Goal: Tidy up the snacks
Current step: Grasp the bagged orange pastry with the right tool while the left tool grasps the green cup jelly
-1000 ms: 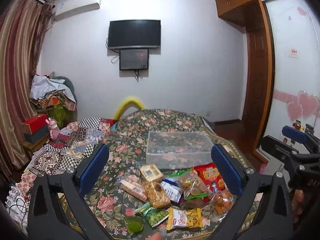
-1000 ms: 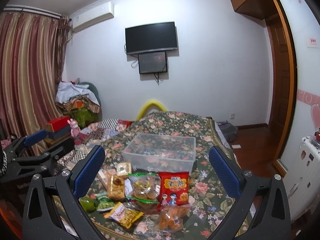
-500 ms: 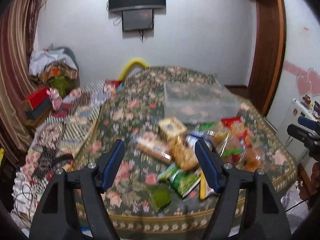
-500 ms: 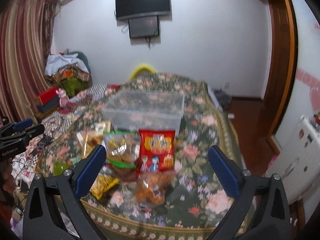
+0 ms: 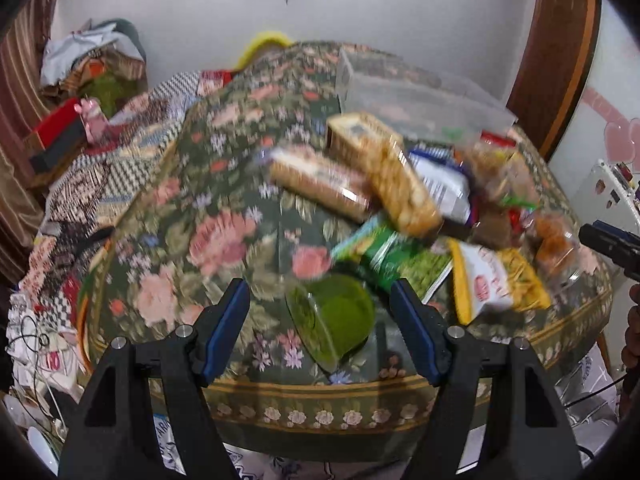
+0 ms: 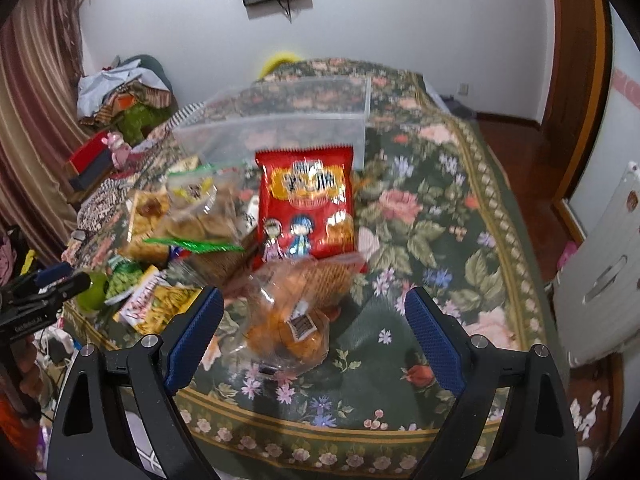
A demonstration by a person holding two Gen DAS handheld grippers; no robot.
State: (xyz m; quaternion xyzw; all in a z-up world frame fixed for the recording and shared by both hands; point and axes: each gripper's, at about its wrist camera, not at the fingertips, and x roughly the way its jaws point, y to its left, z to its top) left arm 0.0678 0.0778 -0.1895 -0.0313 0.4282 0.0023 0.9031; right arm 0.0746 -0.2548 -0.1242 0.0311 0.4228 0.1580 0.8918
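Several snack packs lie piled on a floral tablecloth (image 5: 224,240) in front of a clear plastic bin (image 5: 416,96). My left gripper (image 5: 322,332) is open above the near table edge, with a green cup snack (image 5: 336,324) between its fingers, not gripped. A green pea bag (image 5: 400,260) and a yellow-white chip bag (image 5: 496,280) lie just beyond. My right gripper (image 6: 312,336) is open over a clear bag of orange pastries (image 6: 292,308). A red cartoon snack bag (image 6: 306,204) lies behind it, against the bin (image 6: 288,124).
The round table's edge (image 6: 320,428) is close below both grippers. A patterned bed or sofa with clutter (image 5: 100,148) stands to the left. A white cabinet (image 6: 600,264) stands to the right, and a wooden door frame (image 6: 580,80) behind it.
Both grippers have dropped down and moved closer to the snack pile. The left gripper's jaws have narrowed somewhat around the green cup. The view is motion-blurred.
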